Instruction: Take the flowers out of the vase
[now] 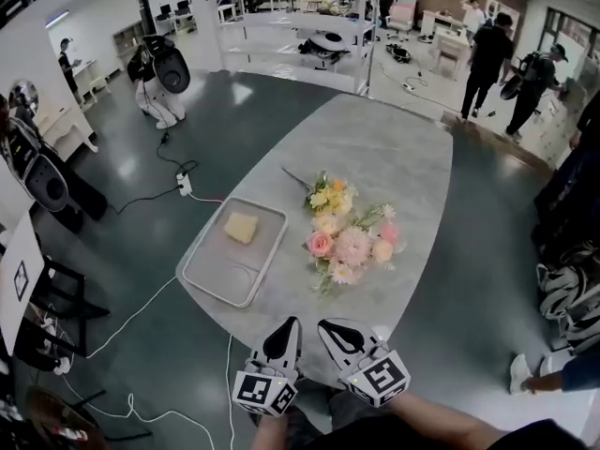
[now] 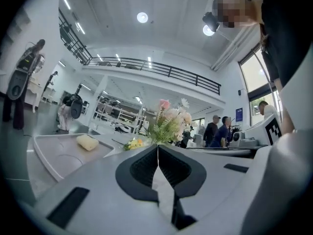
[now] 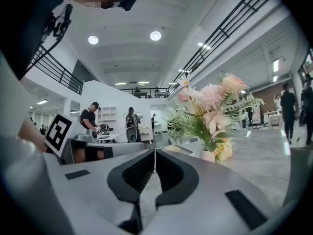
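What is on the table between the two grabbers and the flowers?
Nothing. In the head view, only bare table lies between the left gripper, the right gripper and the flowers.

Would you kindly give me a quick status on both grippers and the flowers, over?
Left gripper and right gripper: jaws shut, empty. Flowers in vase, untouched. Yellow bunch lies beyond; nothing in the way.

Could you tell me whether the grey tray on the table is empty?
No, a pale yellow block lies in the grey tray, toward its far end.
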### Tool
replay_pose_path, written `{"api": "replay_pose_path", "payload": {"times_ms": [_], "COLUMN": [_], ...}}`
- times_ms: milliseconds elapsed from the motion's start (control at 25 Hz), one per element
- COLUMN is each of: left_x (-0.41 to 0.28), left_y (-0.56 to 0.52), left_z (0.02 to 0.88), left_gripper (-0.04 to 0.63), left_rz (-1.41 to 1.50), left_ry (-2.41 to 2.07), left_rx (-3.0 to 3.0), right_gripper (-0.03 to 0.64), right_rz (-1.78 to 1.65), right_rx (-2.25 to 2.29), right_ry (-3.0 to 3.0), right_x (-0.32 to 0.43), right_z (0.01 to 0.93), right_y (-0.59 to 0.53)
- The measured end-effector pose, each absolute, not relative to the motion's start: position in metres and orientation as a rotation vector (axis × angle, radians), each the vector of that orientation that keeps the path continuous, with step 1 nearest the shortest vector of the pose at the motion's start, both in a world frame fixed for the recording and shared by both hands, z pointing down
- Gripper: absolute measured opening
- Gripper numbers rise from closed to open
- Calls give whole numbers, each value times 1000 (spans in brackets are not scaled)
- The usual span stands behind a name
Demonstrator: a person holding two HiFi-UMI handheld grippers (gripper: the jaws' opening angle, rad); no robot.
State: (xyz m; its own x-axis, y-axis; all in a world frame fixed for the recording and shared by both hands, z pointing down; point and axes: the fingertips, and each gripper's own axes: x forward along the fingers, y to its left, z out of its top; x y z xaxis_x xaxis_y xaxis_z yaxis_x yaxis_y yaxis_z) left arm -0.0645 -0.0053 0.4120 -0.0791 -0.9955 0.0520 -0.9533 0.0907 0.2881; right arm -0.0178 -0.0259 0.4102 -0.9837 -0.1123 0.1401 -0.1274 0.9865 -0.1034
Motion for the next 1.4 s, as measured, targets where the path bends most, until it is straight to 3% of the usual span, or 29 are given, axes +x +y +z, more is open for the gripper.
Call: {"api": "replay_pose_path", "payload": {"times_ms": [840, 1400], "left_x": [-108, -103], "left_y": [-26, -39], "left_z": [408, 420], "left_gripper": [15, 15], "left_rz": [-124, -155], "left_ry": [-1481, -1365], "left_rx": [2489, 2539], "right_gripper": [21, 23], "right_rz": [261, 251], "right_rx": [1152, 1372], "right_ry": [-2860, -2770], "right_x": [-55, -50], "right_z": [408, 415], "right_y": [-26, -39]}}
